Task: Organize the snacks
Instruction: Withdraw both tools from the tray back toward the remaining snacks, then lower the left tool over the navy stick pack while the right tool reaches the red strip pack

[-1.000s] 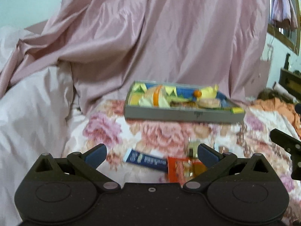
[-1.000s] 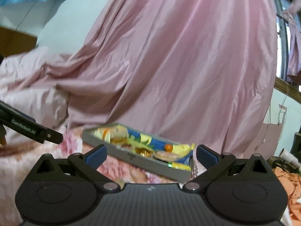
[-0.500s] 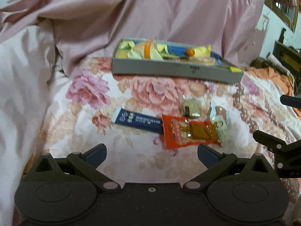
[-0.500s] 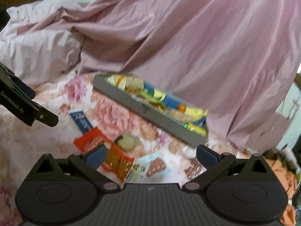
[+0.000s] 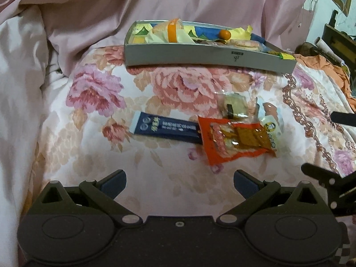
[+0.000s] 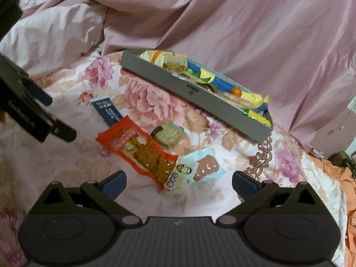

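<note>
Loose snacks lie on the floral bedspread: a dark blue bar (image 5: pixel 165 128) (image 6: pixel 107 110), an orange-red packet (image 5: pixel 233 141) (image 6: pixel 138 146), a clear-wrapped beige biscuit (image 5: pixel 234 106) (image 6: pixel 170 133), a small white sachet (image 5: pixel 271 131) (image 6: pixel 180 176) and a light blue pack (image 6: pixel 205 165). Behind them a grey tray (image 5: pixel 200 54) (image 6: pixel 178 86) holds several snacks. My left gripper (image 5: pixel 179 181) hovers open, short of the blue bar and the red packet. My right gripper (image 6: pixel 178 181) is open just before the white sachet. Neither holds anything.
Pink sheets (image 5: pixel 200 2) are draped behind the tray, and a pale quilt (image 5: pixel 17 71) is bunched at the left. Orange cloth (image 6: pixel 347 182) lies at the right edge of the bed. The other gripper's body (image 6: pixel 26 111) shows at the left of the right wrist view.
Both grippers tilted down and moved closer to the bed, so the loose snacks now fill the middle of both views. Both stayed open.
</note>
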Demonstrator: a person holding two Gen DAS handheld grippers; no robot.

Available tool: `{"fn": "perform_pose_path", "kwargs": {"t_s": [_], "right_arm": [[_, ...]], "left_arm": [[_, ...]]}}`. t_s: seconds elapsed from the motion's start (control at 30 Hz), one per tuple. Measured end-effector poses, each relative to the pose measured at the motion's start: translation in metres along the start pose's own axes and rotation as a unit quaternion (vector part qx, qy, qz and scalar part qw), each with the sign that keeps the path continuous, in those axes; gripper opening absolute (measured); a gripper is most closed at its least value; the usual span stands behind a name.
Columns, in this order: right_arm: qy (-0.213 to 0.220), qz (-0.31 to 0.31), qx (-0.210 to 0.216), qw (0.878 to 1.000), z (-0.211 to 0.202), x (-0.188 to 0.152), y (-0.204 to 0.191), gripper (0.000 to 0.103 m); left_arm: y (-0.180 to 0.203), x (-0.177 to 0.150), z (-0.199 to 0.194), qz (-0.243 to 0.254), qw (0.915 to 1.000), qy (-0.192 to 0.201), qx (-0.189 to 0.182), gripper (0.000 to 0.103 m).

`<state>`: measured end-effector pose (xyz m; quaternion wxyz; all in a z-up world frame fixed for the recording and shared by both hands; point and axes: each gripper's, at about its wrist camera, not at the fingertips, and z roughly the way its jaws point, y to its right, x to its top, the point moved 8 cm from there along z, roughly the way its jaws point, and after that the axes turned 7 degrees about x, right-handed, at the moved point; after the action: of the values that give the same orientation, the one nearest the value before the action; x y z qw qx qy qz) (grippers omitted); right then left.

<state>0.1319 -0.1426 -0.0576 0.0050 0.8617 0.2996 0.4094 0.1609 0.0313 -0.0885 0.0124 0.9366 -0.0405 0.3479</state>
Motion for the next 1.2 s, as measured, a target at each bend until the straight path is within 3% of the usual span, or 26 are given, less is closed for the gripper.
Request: {"fn": "perform_pose_path", "kwargs": {"t_s": [0.13, 0.3, 0.47, 0.7, 0.83, 0.97, 1.1, 1.2], "right_arm": [[-0.015, -0.021, 0.006, 1.000, 0.013, -0.001, -0.003, 0.103], [-0.028, -0.064, 0.014, 0.997, 0.033, 0.001, -0.007, 0.103], [-0.026, -0.105, 0.030, 0.994, 0.052, 0.005, -0.007, 0.103], [-0.028, -0.160, 0.069, 0.984, 0.081, 0.007, -0.007, 0.103], [-0.040, -0.179, 0.098, 0.978, 0.090, 0.003, -0.005, 0.103], [-0.031, -0.194, 0.113, 0.974, 0.092, 0.007, -0.004, 0.103], [-0.030, -0.191, 0.134, 0.972, 0.097, 0.012, -0.002, 0.103], [-0.036, -0.188, 0.154, 0.969, 0.103, 0.011, -0.004, 0.103]], "left_arm": [[-0.008, 0.007, 0.013, 0.020, 0.9997, -0.007, 0.014, 0.102], [-0.022, 0.013, 0.029, 0.011, 0.9996, -0.018, 0.021, 0.102], [-0.029, 0.027, 0.036, 0.021, 0.9996, 0.006, 0.020, 0.102], [-0.024, 0.048, 0.049, 0.095, 0.9943, 0.042, -0.027, 0.102], [-0.014, 0.050, 0.053, 0.163, 0.9826, 0.059, -0.067, 0.102], [0.004, 0.048, 0.058, 0.254, 0.9592, 0.078, -0.096, 0.102], [0.018, 0.043, 0.067, 0.312, 0.9399, 0.074, -0.117, 0.102], [0.016, 0.039, 0.078, 0.316, 0.9379, 0.055, -0.133, 0.102]]}}
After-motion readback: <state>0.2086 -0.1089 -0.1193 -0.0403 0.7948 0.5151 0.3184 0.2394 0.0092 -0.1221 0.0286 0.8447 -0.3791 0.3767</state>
